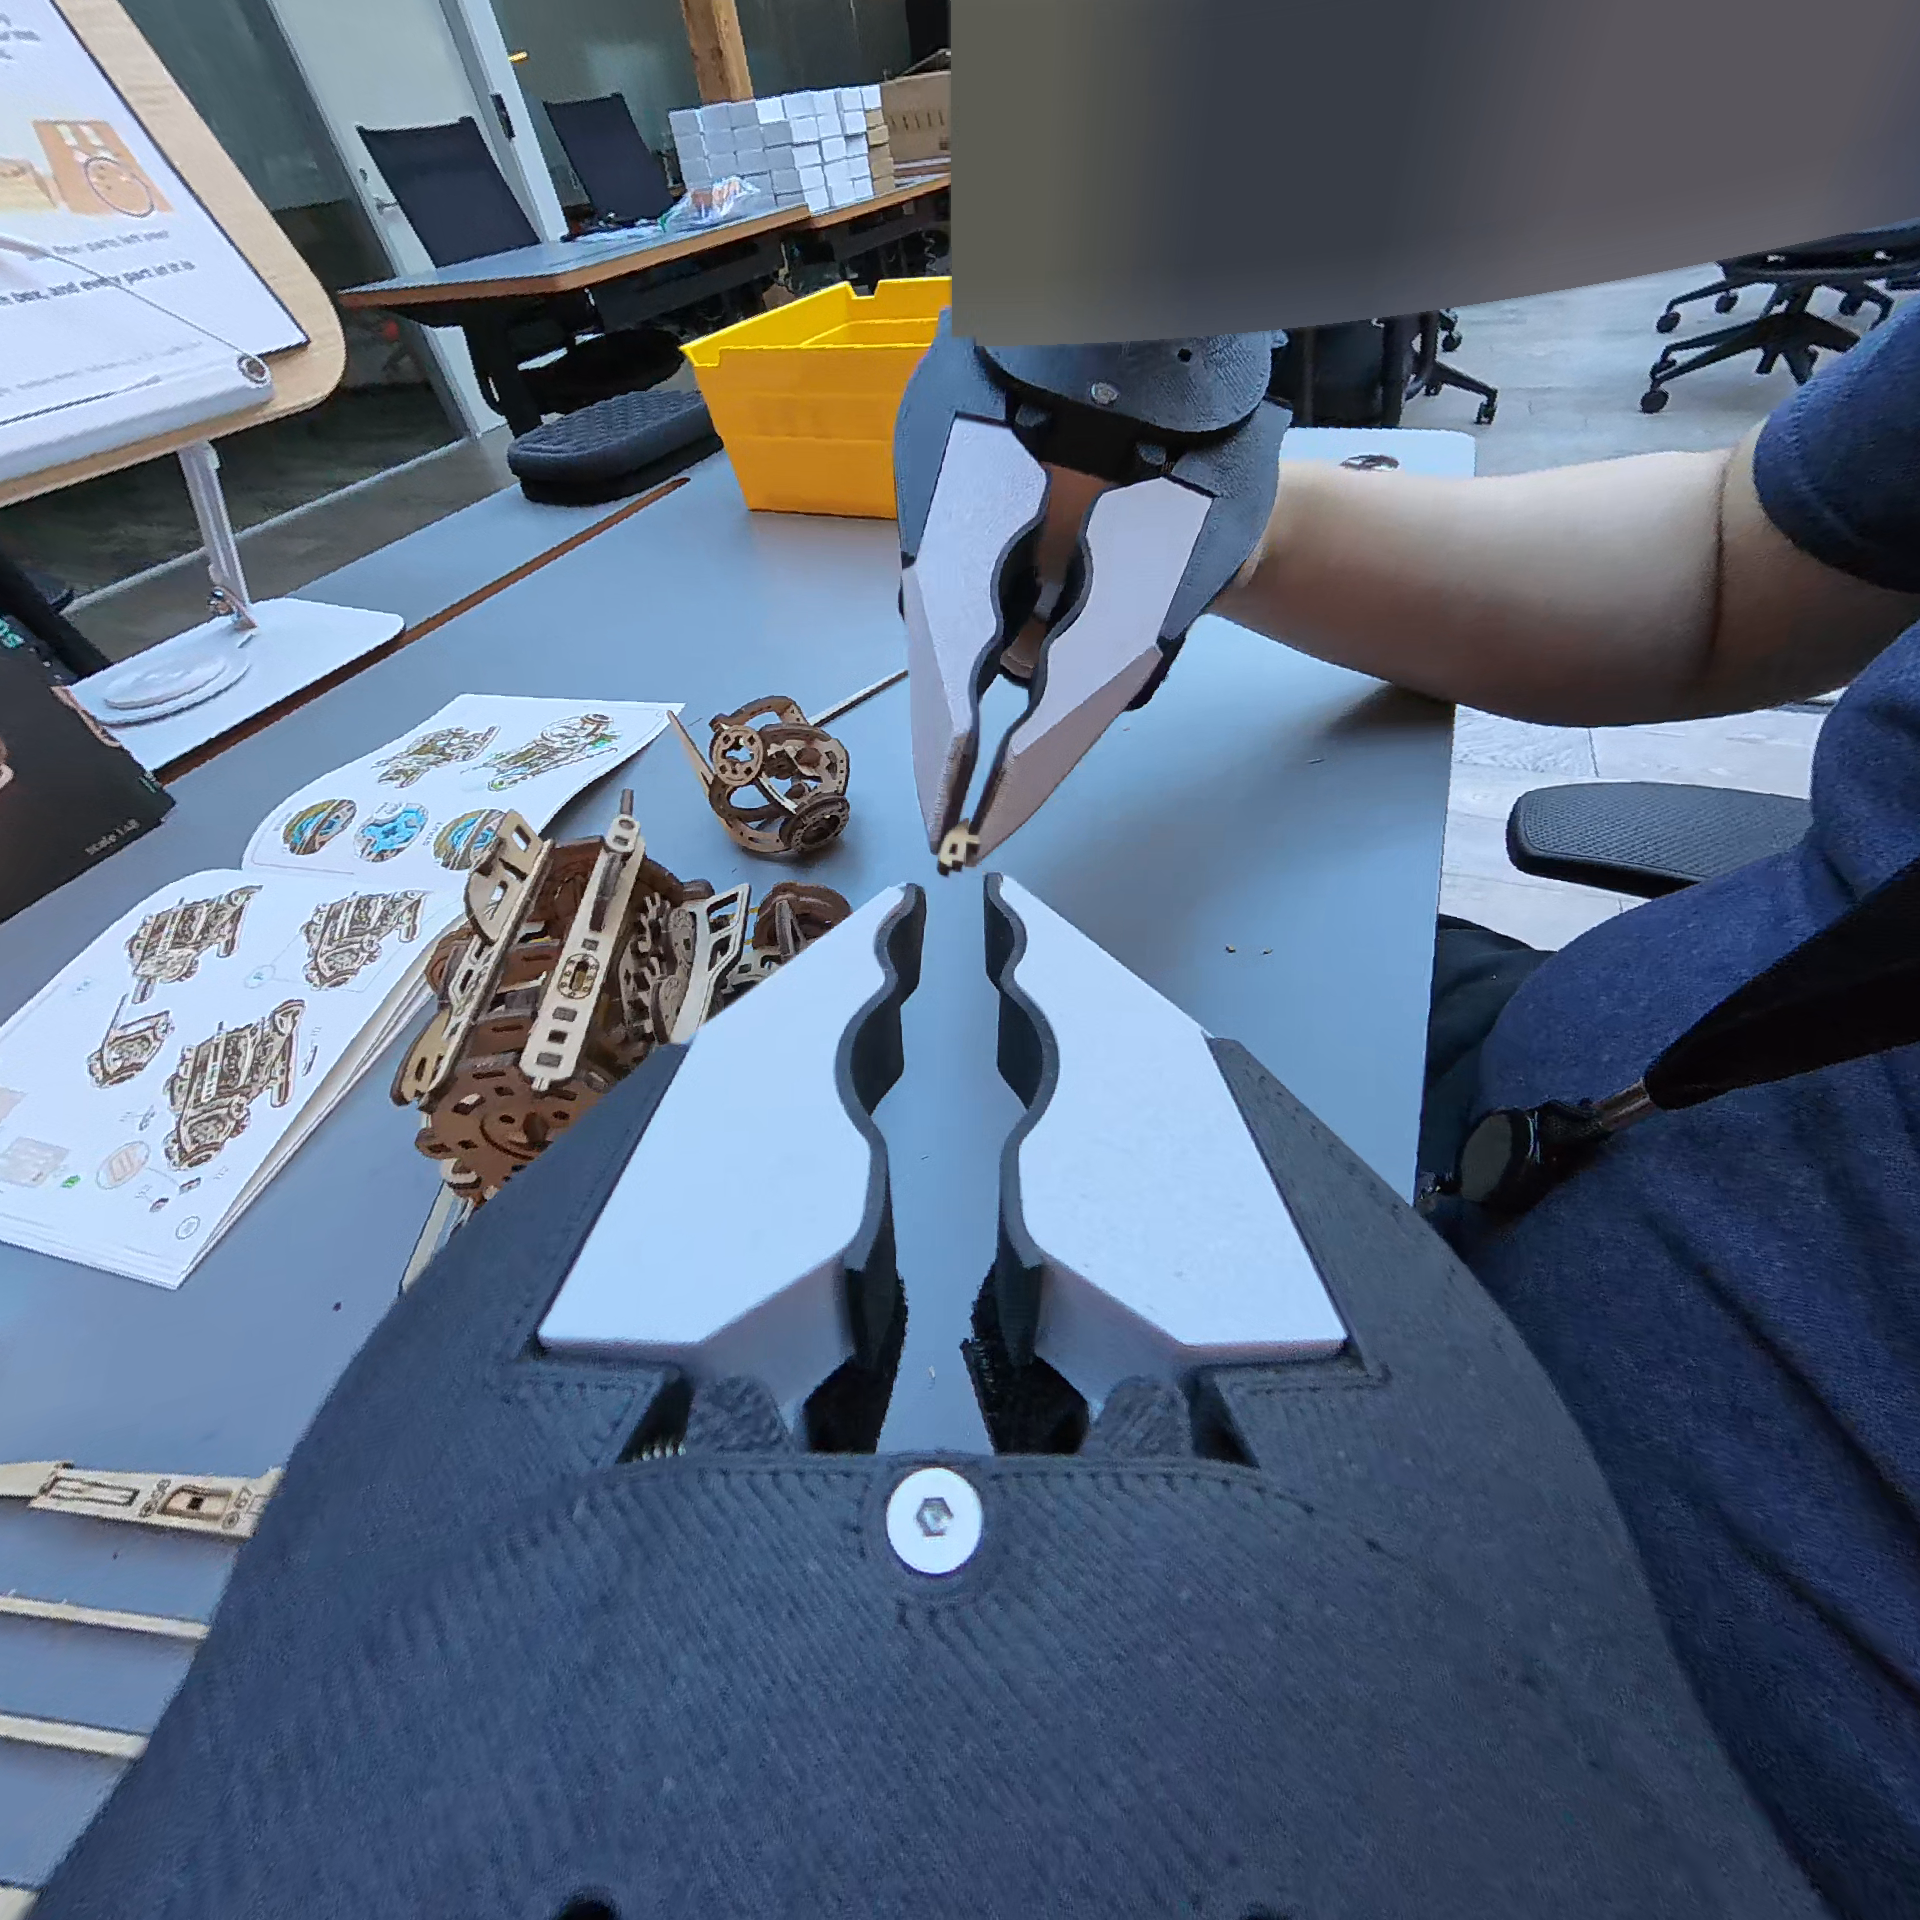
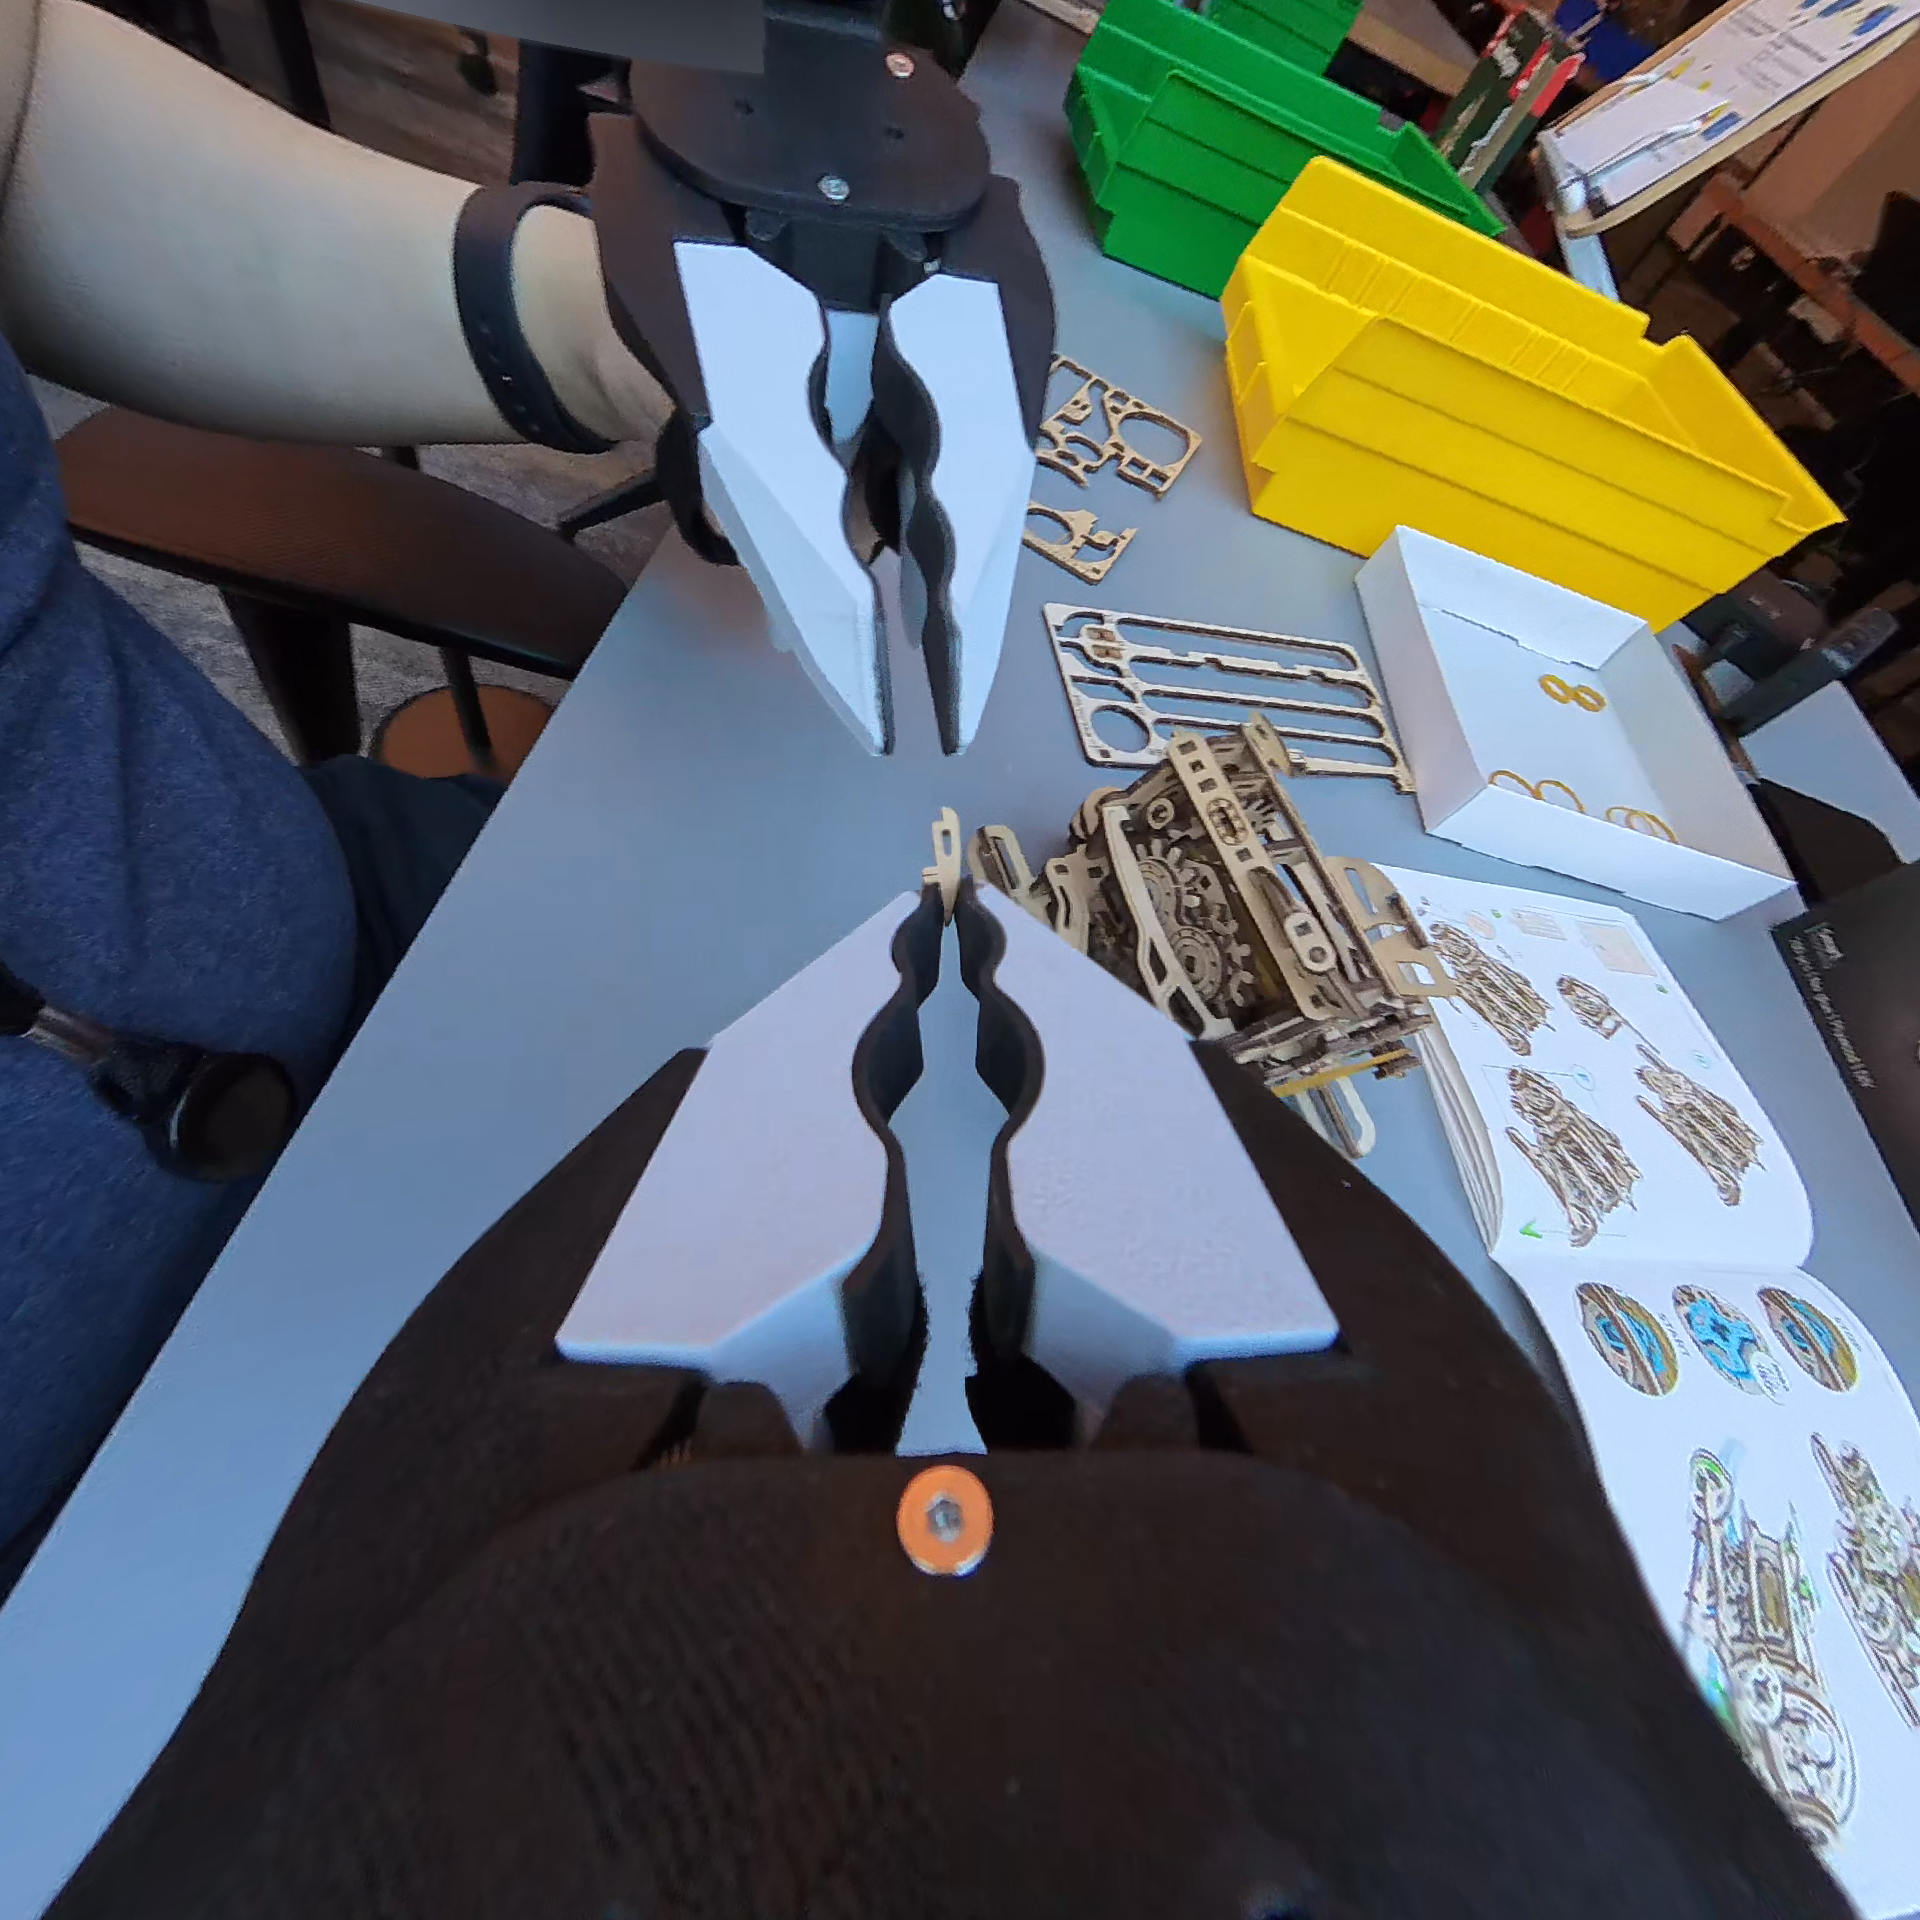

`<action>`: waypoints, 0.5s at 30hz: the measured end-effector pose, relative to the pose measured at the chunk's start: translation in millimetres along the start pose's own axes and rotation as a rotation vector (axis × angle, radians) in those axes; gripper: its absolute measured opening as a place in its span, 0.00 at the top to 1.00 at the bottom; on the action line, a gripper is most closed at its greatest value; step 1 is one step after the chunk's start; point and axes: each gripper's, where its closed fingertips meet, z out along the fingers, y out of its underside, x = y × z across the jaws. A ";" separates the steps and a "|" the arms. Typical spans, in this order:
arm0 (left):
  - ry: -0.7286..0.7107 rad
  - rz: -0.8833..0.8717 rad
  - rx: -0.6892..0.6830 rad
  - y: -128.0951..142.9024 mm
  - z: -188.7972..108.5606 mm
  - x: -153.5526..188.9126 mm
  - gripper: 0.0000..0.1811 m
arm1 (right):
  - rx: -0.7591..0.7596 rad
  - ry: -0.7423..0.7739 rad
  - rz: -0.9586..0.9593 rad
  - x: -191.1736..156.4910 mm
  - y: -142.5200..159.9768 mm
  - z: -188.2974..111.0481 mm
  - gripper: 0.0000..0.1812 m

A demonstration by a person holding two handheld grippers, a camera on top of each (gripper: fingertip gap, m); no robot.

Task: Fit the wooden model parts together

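My right gripper (image 2: 945,900) is shut on a small flat pale wooden piece (image 2: 944,850) that sticks up past its tips. In the left wrist view the right gripper (image 1: 963,829) points down with the piece (image 1: 956,848) at its tips. My left gripper (image 1: 953,889) is slightly open and empty, its tips just below that piece. In the right wrist view the left gripper (image 2: 916,746) hangs just above the piece without touching it. The partly built wooden model (image 1: 551,997) (image 2: 1216,925) lies on the grey table (image 2: 623,935) beside both grippers.
An open instruction booklet (image 1: 208,1039) (image 2: 1621,1091) lies by the model. A round wooden sub-assembly (image 1: 779,774) sits behind it. Punched wooden sheets (image 2: 1216,686), a white tray (image 2: 1475,717) holding yellow bands, a yellow bin (image 2: 1507,416) and green bins (image 2: 1226,135) stand farther along. A person's body lines the table edge. The grippers are tip to tip, or close to it.
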 end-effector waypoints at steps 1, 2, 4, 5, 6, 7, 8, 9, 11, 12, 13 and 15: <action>-0.003 -0.005 0.001 0.5 -0.6 -0.5 0.95 | 0.004 0.019 -0.003 2.6 0.2 -0.5 0.99; -0.009 -0.010 0.001 1.1 -1.2 -1.4 0.95 | 0.010 0.030 -0.004 4.3 0.0 -1.0 0.99; -0.022 -0.019 -0.003 2.6 -2.2 -3.7 0.95 | 0.022 0.056 -0.003 8.4 -1.1 -2.4 0.99; -0.026 -0.023 -0.005 3.4 -2.7 -4.5 0.95 | 0.028 0.066 -0.004 10.1 -1.9 -3.2 0.99; -0.029 -0.028 -0.006 4.0 -3.1 -5.4 0.95 | 0.032 0.074 -0.003 11.4 -2.4 -3.8 1.00; -0.032 -0.031 -0.008 4.6 -3.6 -6.1 0.95 | 0.036 0.084 -0.004 13.0 -3.0 -4.6 1.00; -0.035 -0.033 -0.010 5.1 -4.1 -6.7 0.95 | 0.040 0.092 -0.005 14.1 -3.6 -5.3 1.00; -0.038 -0.036 -0.011 5.4 -4.6 -7.5 0.95 | 0.044 0.099 -0.006 14.9 -4.0 -5.8 1.00; -0.041 -0.043 -0.007 5.0 -5.5 -8.4 0.95 | 0.052 0.113 -0.006 16.5 -4.7 -6.6 1.00; -0.042 -0.047 -0.006 4.9 -5.9 -8.8 0.95 | 0.055 0.117 -0.009 16.8 -4.8 -6.8 1.00; -0.045 -0.051 -0.005 5.0 -6.0 -9.5 0.95 | 0.056 0.122 -0.013 16.9 -4.9 -6.8 1.00; -0.049 -0.053 -0.004 5.5 -6.1 -10.3 0.94 | 0.061 0.136 -0.023 17.7 -5.2 -7.0 1.00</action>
